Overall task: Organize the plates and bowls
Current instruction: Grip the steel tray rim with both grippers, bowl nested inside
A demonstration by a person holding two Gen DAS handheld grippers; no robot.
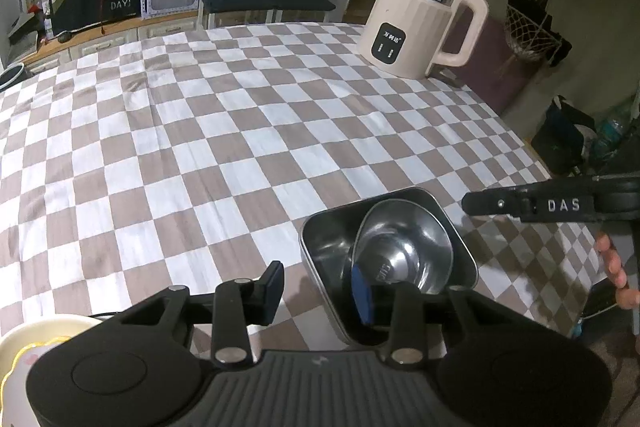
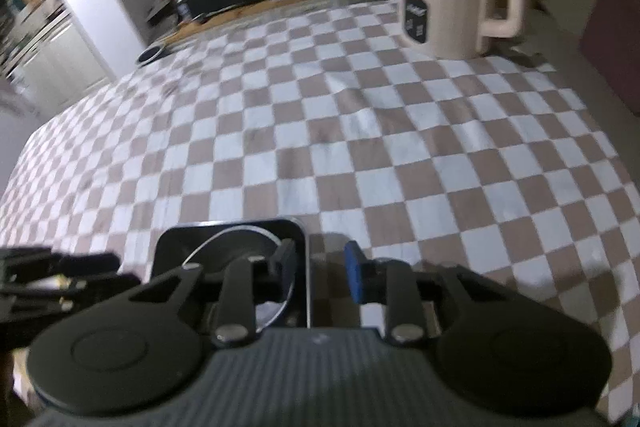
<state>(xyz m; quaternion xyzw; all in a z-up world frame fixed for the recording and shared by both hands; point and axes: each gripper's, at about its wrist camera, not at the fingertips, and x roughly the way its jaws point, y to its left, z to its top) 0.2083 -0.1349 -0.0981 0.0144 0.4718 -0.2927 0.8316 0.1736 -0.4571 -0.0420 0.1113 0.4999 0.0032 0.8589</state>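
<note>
A square steel tray lies on the checked cloth with a round steel bowl tilted inside it. My left gripper is open and straddles the tray's left wall, its blue-padded finger inside and the other outside, with neither pad pressing. In the right wrist view my right gripper is open and straddles the right wall of the tray, with its left finger inside beside the bowl. A black finger of the right gripper also shows at the right of the left wrist view.
A cream electric kettle stands at the far right of the table, near the edge. A cream dish with a yellow rim sits at the near left. A person's hand shows at the right. Shelves and boxes stand beyond the table.
</note>
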